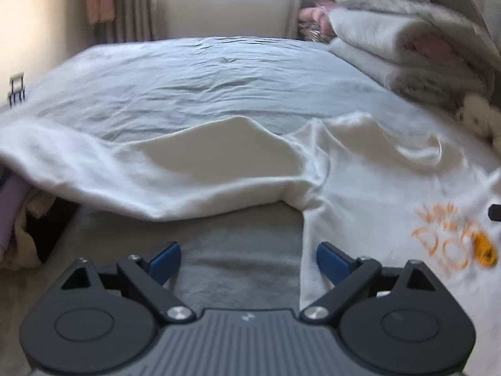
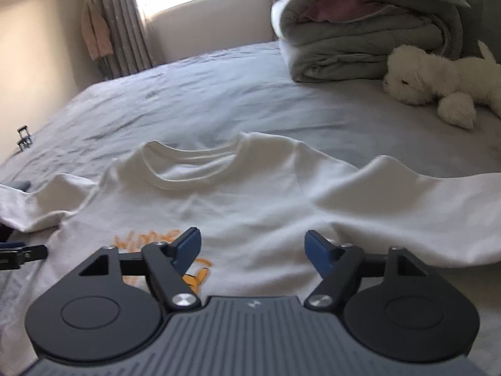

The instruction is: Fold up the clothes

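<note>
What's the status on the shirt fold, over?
Left gripper open, empty, at the side edge. Right gripper open, empty, over white sweatshirt, spread flat, unfolded. Plush toy clear.

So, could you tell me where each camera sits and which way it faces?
Left wrist: rides the left gripper, angled down over the bed's edge toward the window; jaws open above the shirt's left sleeve.
Right wrist: rides the right gripper, above the shirt's chest, facing its collar; jaws open.
Shared: the shirt's orange print, grey bedsheet, folded blankets, plush toy.
</note>
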Available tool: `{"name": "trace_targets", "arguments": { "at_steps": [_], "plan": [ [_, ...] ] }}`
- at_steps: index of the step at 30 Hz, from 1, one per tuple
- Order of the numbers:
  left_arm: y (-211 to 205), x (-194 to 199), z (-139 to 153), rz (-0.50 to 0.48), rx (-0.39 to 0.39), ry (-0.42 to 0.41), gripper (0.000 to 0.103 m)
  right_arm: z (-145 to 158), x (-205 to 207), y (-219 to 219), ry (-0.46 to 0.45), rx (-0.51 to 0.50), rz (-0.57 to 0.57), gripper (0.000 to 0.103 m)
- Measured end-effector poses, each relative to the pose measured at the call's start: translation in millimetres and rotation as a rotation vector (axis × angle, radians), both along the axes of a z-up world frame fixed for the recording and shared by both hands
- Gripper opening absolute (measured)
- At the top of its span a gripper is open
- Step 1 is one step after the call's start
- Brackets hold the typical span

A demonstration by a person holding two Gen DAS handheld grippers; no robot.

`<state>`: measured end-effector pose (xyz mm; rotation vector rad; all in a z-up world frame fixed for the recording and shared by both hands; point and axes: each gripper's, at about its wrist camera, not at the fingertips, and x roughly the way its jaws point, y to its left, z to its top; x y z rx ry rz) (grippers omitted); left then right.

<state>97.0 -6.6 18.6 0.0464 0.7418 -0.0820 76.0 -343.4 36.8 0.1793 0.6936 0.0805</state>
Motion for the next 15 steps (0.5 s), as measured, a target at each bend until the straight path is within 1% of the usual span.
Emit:
{"name": "trace_targets", "arguments": {
  "at_steps": [2,3,4,5,8,10,13,15],
  "plan": [
    [-1.0,-0.8,-0.8,-0.003,0.02,0.0,0.095,-11.7,4.9,6.5,0.075,-0.036,0.018,0.07],
    [2.7,1.0,1.1,0.006,0.007,0.01,0.095,-15.2,5.0,9.9,0.086,-0.067,0.028,0.07],
    [8.0,2.5,3.9,0.021,-0.014,0.015,0.095,-14.2,4.3,11.7,0.087,-0.087,0.029,0.068],
    [13.6,3.6,7.0,0.034,-0.033,0.014,0.094,-10.4,3.9,11.2,0.091,-0.084,0.013,0.067],
    [32.6,5.9,20.3,0.097,-0.068,-0.007,0.091,3.5,-3.0,6.0,0.043,-0.042,-0.022,0.067],
    [47.0,6.4,29.6,0.139,-0.099,-0.022,0.091,7.3,-5.0,6.8,0.034,-0.048,-0.032,0.067],
    [69.2,6.0,41.7,0.207,-0.152,-0.036,0.091,3.7,-3.1,10.3,0.058,-0.064,-0.033,0.067],
    [80.4,6.7,45.2,0.24,-0.183,-0.028,0.091,0.7,-2.6,9.0,0.071,-0.06,-0.03,0.067]
  ]
}}
